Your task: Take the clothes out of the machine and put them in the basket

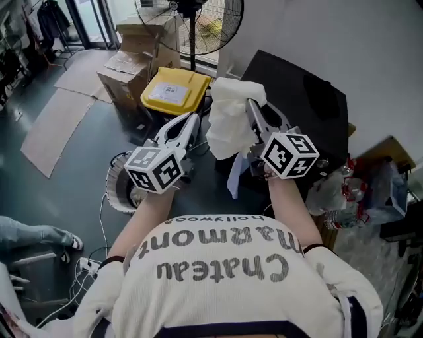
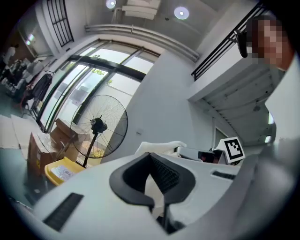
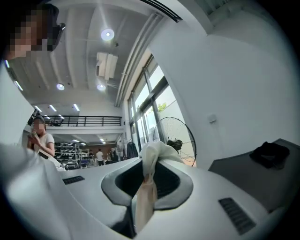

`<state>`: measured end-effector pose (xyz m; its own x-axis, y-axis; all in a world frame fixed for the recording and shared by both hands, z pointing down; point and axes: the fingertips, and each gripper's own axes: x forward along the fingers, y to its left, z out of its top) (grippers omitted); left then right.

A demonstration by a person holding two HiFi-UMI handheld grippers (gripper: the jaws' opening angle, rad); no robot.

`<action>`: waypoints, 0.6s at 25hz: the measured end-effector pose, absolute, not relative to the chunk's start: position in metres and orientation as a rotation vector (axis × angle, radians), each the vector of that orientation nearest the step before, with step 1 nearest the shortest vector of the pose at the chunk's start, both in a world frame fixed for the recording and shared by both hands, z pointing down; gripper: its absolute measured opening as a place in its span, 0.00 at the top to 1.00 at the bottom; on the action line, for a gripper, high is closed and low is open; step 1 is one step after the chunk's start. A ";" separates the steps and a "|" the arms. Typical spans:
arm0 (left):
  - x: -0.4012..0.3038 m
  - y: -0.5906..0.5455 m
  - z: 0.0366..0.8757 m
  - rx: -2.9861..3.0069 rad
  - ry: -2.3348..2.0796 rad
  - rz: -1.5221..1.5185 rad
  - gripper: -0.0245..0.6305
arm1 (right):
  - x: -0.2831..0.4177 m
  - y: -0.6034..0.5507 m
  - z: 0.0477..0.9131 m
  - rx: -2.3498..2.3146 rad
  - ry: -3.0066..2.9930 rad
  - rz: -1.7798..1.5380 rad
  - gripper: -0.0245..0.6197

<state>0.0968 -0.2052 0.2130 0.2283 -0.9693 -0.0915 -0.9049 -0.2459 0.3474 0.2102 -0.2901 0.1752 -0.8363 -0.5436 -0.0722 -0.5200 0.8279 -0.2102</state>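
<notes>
My right gripper [image 1: 250, 105] is raised in front of me and shut on a bunched white cloth [image 1: 230, 119]; a pale strip of it hangs below. The right gripper view shows the cloth [image 3: 152, 161] pinched between the pads and spilling over the tips [image 3: 149, 185]. My left gripper [image 1: 194, 120] is raised beside it at the left, jaws together, tips just short of the cloth's left edge. In the left gripper view its gripper [image 2: 157, 187] shows a thin pale strip between the pads, and the cloth [image 2: 159, 146] lies beyond. A round white-rimmed basket [image 1: 117, 191] stands on the floor under my left hand. The black machine [image 1: 297, 92] is at the right.
A yellow bin [image 1: 175, 92], cardboard boxes [image 1: 132, 56] and a standing fan [image 1: 192, 20] stand ahead. Plastic bottles [image 1: 340, 191] lie at the right. Cables [image 1: 92, 264] trail on the floor at lower left, near another person's leg and shoe [image 1: 39, 234].
</notes>
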 end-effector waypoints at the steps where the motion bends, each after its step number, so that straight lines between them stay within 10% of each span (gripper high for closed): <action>1: 0.091 -0.201 0.209 2.260 -1.808 -0.454 0.95 | 0.201 -0.290 0.171 -0.794 2.896 -0.269 0.86; 15: 0.002 -0.085 0.237 1.709 -2.354 -0.460 0.95 | 0.079 -0.245 0.182 -0.192 3.020 -0.358 0.86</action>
